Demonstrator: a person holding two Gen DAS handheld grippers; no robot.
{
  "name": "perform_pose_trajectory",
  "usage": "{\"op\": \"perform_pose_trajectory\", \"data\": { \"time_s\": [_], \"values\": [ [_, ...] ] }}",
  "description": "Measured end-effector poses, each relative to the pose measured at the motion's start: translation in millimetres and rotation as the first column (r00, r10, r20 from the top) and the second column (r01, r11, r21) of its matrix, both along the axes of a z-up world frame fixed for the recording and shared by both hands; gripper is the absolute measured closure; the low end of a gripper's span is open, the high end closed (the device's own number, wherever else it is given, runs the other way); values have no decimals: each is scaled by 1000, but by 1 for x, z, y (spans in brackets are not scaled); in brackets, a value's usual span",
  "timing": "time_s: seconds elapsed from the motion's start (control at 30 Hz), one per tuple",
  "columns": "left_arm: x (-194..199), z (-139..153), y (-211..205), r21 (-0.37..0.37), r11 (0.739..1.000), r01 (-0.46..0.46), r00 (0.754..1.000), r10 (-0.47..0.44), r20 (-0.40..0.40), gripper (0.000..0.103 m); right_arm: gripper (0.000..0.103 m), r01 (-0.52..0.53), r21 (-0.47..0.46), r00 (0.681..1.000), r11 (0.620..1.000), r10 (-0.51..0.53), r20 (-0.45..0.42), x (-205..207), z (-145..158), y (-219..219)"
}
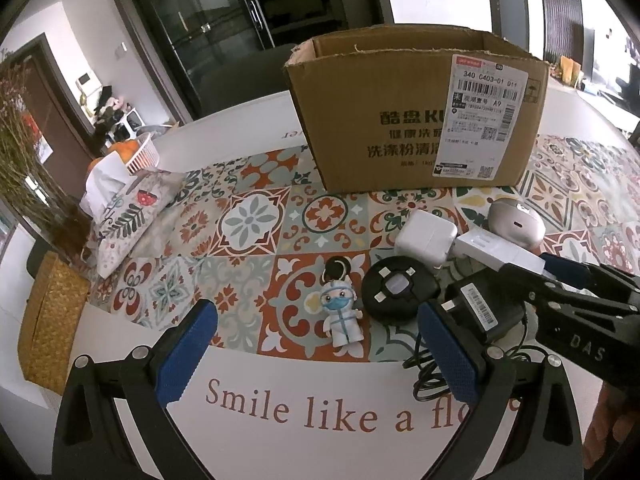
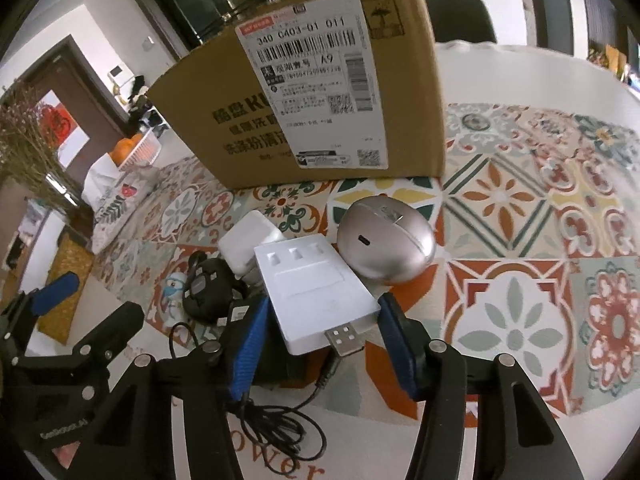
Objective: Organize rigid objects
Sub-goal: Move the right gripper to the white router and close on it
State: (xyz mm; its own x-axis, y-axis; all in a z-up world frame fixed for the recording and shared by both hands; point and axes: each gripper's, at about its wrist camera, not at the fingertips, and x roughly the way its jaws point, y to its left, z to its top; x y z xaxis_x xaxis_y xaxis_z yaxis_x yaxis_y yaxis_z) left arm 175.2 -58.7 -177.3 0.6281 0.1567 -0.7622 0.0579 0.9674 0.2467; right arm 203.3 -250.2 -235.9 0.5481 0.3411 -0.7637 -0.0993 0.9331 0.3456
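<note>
Far left of the desk (image 1: 248, 124): woven basket (image 1: 52, 320) at the edge, floral tissue pouch (image 1: 132, 216) beside it, white basket of oranges (image 1: 138, 154) behind; none look like targets, well apart from the pile; left gripper (image 1: 316, 348) hangs low over the desk's near edge, fingers (image 1: 186, 350) spread wide with nothing between them, masked figurine (image 1: 340, 312) lying just ahead of the gap; reads as parked, waiting its turn; next along, black round puck (image 1: 400, 290) touching the black plug adapter (image 1: 480, 308), whose cable (image 2: 276, 420) trails loose toward the near edge, so lifting the adapter risks dragging it; white cube charger (image 1: 426, 242) just behind the puck; cardboard box (image 1: 416, 108) stands open-topped at the back, likely the drop target, since the small rigid items cluster right in front of it; right gripper (image 2: 318, 332) is on the white USB hub (image 2: 316, 292): blue fingers (image 2: 250, 344) bracket the hub's long sides near the plug end, left one against the edge, right one at the corner; looks clamped or just about, can't confirm full pressure; hub tilted, far end propped on the charger, which leaves its plug end easy to straddle; silver egg-shaped case (image 2: 386, 240) touches the hub's right far corner, may get nudged on lift; rest of the desk to the right bare patterned mat (image 2: 540, 264).
</note>
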Motion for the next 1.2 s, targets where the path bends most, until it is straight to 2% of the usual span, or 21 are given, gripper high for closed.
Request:
{"op": "perform_pose_trajectory", "data": {
  "time_s": [0.2, 0.3, 0.5, 0.8, 0.87, 0.93, 1.03, 1.2],
  "values": [
    [-3, -3, -2, 14, 1000, 25, 1000, -25, -5, 1, 50, 14, -90, 1000, 996, -13, 15, -20, 9, 3],
    [-5, -3, -5, 8, 999, 40, 999, -40, -13, 1, 51, 28, -59, 1000, 998, -29, -8, -31, 10, 1],
    [-9, -4, 1, 26, 999, 36, 999, -35, -11, 1, 51, 18, -59, 1000, 998, -18, -7, -42, 10, 12],
    [-10, -7, 14, 31, 1000, 4, 1000, -3, -21, 1, 51, -23, -110, 1000, 994, 22, -6, -40, 6, 31],
    [-10, -7, 16, 24, 1000, 2, 1000, -2, -19, 1, 46, -22, -127, 1000, 992, 22, -1, -39, 8, 32],
    [-10, -7, 19, 21, 1000, -6, 1000, 6, -18, 1, 34, -15, -156, 1000, 988, 17, 14, -37, 10, 33],
    [-9, -7, 23, 13, 1000, -15, 1000, 15, -21, 1, 34, -12, -169, 999, 985, 19, 41, -33, 13, 34],
    [-10, -7, 25, 12, 1000, -23, 1000, 23, -17, 1, 34, -22, -127, 999, 992, 27, 36, -21, 9, 32]
  ]
}}
